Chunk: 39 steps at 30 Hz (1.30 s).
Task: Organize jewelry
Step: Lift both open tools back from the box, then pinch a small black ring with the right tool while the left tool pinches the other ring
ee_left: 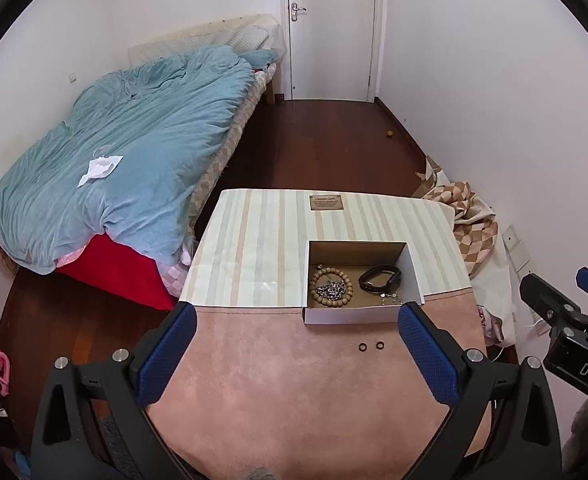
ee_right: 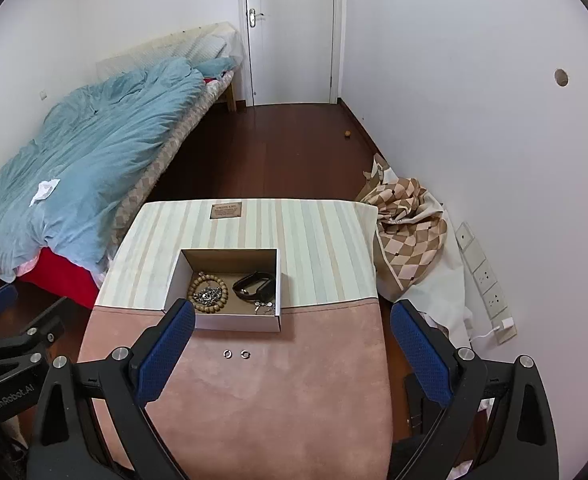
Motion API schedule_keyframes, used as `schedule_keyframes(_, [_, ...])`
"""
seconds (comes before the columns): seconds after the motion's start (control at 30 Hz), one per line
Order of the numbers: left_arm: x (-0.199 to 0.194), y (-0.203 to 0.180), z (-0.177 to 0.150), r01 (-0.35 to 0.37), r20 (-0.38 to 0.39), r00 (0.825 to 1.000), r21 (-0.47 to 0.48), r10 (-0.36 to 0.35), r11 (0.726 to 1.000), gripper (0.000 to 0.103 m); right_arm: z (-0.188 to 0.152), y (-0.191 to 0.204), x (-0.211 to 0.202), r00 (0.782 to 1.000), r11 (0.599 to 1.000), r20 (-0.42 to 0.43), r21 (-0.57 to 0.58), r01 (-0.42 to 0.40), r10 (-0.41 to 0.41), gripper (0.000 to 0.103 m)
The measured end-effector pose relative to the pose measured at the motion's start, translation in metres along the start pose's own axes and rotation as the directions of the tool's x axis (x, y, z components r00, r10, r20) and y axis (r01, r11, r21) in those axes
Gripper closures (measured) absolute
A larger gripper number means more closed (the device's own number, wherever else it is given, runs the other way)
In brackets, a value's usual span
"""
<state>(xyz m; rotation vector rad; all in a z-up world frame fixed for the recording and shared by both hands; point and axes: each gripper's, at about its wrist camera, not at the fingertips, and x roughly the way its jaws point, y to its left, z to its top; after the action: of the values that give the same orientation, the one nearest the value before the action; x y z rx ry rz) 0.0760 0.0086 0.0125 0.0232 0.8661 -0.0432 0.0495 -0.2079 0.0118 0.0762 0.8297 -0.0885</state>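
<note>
Both tongs are held above the near edge of the tabletop (ee_left: 254,380), and each pair stands wide apart with nothing between: the left tongs (ee_left: 296,354) and the right tongs (ee_right: 292,354). Just past them two small rings (ee_right: 236,354) lie side by side on the pink cover. Behind the rings sits an open white box (ee_right: 230,322). Inside it are a wooden bead bracelet (ee_right: 208,292) with a metal chain (ee_right: 209,295) on it, a black band (ee_right: 254,285), and a small silver piece (ee_right: 265,307) at the near right corner. Farther left is a bed (ee_left: 126,152).
</note>
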Motion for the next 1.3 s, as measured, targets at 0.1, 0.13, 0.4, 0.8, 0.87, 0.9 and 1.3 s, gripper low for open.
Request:
schedule_keyframes(0.1, [-0.001, 0.002, -0.002, 0.000, 0.002, 1.000, -0.009, 0.000, 1.000, 0.000, -0.001, 0.000, -0.003, 1.000, 1.000, -0.001, 0.010, -0.016, 0.016, 0.003])
schedule_keyframes(0.13, [-0.001, 0.002, -0.002, -0.004, 0.000, 1.000, -0.014, 0.004, 1.000, 0.000, -0.002, 0.000, -0.003, 1.000, 1.000, -0.001, 0.013, -0.018, 0.018, 0.003])
schedule_keyframes(0.4, [0.045, 0.006, -0.020, -0.083, -0.030, 0.996, -0.027, 0.082, 0.996, 0.000, -0.024, 0.002, 0.056, 0.996, 0.999, -0.079, 0.029, -0.039, 0.042, 0.003])
schedule_keyframes(0.8, [0.182, 0.020, -0.088, -0.195, -0.319, 0.927, 0.036, 0.196, 0.980, 0.000, -0.120, 0.035, 0.222, 0.938, 0.985, -0.305, -0.005, -0.175, 0.165, 0.055])
schedule_keyframes(0.87, [0.193, 0.020, -0.096, -0.198, -0.350, 0.915, 0.043, 0.200, 0.979, 0.000, -0.124, 0.043, 0.229, 0.944, 0.982, -0.287, -0.039, -0.183, 0.165, 0.055])
schedule_keyframes(0.9, [0.198, 0.020, -0.099, -0.194, -0.365, 0.910, 0.044, 0.197, 0.980, 0.000, -0.125, 0.047, 0.233, 0.945, 0.980, -0.283, -0.057, -0.190, 0.167, 0.055])
schedule_keyframes(1.3, [0.218, 0.021, -0.105, -0.216, -0.395, 0.889, 0.087, 0.233, 0.973, 0.000, -0.131, 0.067, 0.242, 0.972, 0.971, -0.208, -0.188, -0.149, 0.109, 0.090])
